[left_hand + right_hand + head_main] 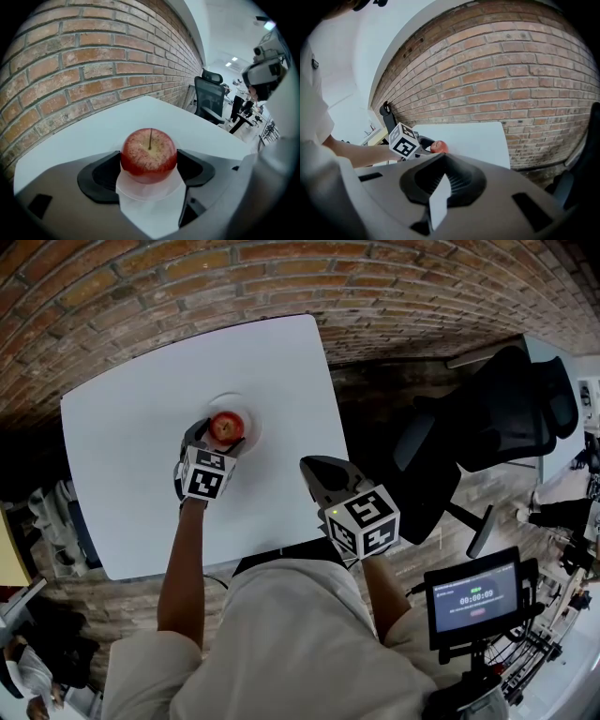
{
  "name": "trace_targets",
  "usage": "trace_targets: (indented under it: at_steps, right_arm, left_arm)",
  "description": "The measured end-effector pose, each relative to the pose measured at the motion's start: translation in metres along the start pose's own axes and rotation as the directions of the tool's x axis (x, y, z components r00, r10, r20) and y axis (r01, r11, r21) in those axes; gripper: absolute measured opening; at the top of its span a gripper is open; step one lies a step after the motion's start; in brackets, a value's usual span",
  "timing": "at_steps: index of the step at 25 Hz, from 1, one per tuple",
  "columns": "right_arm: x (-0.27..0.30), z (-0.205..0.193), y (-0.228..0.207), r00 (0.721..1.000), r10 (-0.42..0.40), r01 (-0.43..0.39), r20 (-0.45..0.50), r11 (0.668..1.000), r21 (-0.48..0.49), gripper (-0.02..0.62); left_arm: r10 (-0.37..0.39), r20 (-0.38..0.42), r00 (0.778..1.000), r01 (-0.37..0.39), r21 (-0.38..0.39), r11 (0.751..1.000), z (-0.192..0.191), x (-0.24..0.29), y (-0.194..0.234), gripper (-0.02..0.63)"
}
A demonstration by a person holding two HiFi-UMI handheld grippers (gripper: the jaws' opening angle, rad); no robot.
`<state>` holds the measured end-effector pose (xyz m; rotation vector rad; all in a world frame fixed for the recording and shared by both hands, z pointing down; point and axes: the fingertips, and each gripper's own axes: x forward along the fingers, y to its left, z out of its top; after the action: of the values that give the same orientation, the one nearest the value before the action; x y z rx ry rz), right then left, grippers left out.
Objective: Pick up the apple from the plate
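Item: one red, round apple (226, 427) with stem upright, standing on a small, pale, round plate (253, 435) past the centre of a white, rounded-corner worktop (141, 446). Left claw (149, 161): spread about the apple, black pads (101, 176) at nine and three o'clock of the fruit; they look just beside its skin, though firm contact cannot be confirmed. Right claw (440, 183): pressed together, empty, held at about four o'clock of the plate, well apart from it. Status: apple not yet lifted. Hazards: smooth, curved skin may slip out toward twelve o'clock if the pads close off its widest girth. A low jaw edge could catch the plate rim and drag or tip the light plate on the lift.
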<state>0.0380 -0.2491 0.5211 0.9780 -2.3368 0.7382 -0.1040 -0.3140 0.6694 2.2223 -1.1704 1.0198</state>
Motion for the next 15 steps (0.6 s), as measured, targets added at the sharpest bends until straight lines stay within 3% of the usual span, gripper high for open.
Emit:
trace_targets:
  at_steps: [15]
  right_arm:
    - [-0.0057, -0.0039, -0.0036, 1.0, -0.003, 0.003, 0.0, 1.0, 0.006, 0.003]
  left_arm:
    - [0.019, 0.002, 1.0, -0.019, -0.001, 1.0, -0.0005, -0.0004, -0.0006, 0.377]
